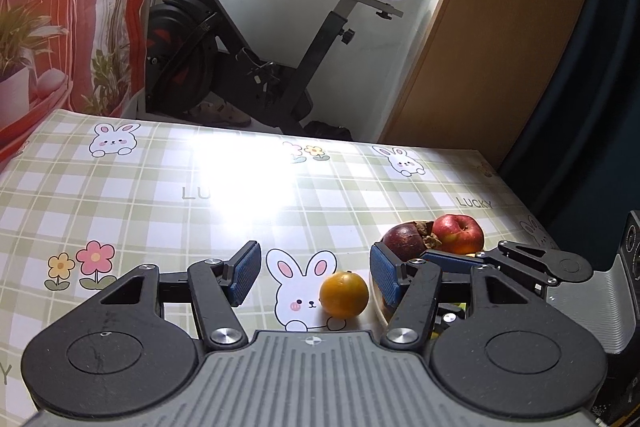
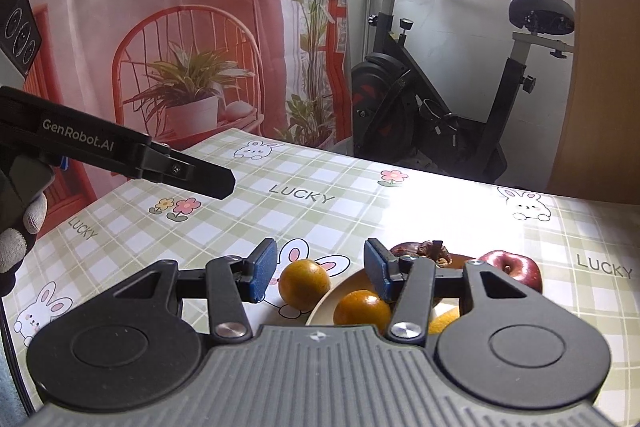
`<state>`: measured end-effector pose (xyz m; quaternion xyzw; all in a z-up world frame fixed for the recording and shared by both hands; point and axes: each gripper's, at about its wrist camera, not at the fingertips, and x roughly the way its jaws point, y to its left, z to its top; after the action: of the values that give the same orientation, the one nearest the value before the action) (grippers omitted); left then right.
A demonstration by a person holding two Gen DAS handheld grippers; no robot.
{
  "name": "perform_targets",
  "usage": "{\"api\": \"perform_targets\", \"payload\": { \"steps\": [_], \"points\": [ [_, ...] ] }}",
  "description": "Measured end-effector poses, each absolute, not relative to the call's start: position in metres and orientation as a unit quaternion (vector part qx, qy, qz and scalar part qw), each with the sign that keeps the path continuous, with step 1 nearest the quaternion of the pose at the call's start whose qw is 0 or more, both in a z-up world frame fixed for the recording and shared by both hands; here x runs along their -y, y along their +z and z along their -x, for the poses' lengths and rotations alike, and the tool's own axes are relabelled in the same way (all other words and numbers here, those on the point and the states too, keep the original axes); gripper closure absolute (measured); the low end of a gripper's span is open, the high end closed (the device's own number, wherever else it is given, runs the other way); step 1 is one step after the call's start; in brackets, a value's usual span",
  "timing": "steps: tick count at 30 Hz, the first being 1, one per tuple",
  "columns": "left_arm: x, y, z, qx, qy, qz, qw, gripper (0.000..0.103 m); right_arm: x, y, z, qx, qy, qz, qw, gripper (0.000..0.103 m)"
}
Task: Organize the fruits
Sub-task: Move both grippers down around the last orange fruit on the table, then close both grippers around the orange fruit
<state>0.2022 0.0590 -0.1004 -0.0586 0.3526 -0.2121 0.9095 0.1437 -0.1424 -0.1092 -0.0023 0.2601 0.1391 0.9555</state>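
While both tongs hang over the surface, neither grips anything: left tongs stand released, pads apart with bare checked cloth between them; right tongs likewise released, nothing pressed between the pads.

Left wrist view: one orange lies loose on the surface, on the rabbit print, near the right pad and not touching it. Beyond that pad, a mangosteen and a red apple sit side by side, touching or nearly so. The plate under them shows only as a pale rim sliver behind the finger linkage. Part of the right tongs' body crosses at the right edge.

Right wrist view: the loose orange sits just left of the plate, off its rim. A second orange lies in the plate, near its left rim. The mangosteen sits at the plate's far side, partly hidden by the right finger. The apple is to the right of it; whether it rests in the plate or beside it I cannot tell, the linkage hides its base. A yellow fruit patch shows below the linkage; kind unclear.

A gloved hand holds the left tongs at the left edge. An exercise bike stands behind the surface.
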Motion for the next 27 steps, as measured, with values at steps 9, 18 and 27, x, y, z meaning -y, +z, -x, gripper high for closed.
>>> {"api": "perform_targets", "payload": {
  "steps": [9,18,27],
  "points": [
    [-0.067,-0.117,-0.219,-0.377,-0.211,0.088,0.898,0.041,0.113,-0.137,-0.187,-0.325,0.165,0.066,0.929,0.052],
    [-0.061,-0.130,-0.224,-0.402,-0.243,0.083,0.879,0.042,0.100,-0.155,-0.205,-0.359,0.172,0.089,0.913,0.050],
    [-0.055,-0.150,-0.227,-0.426,-0.255,0.090,0.863,0.042,0.092,-0.148,-0.192,-0.334,0.215,0.098,0.912,0.052]
  ]
}}
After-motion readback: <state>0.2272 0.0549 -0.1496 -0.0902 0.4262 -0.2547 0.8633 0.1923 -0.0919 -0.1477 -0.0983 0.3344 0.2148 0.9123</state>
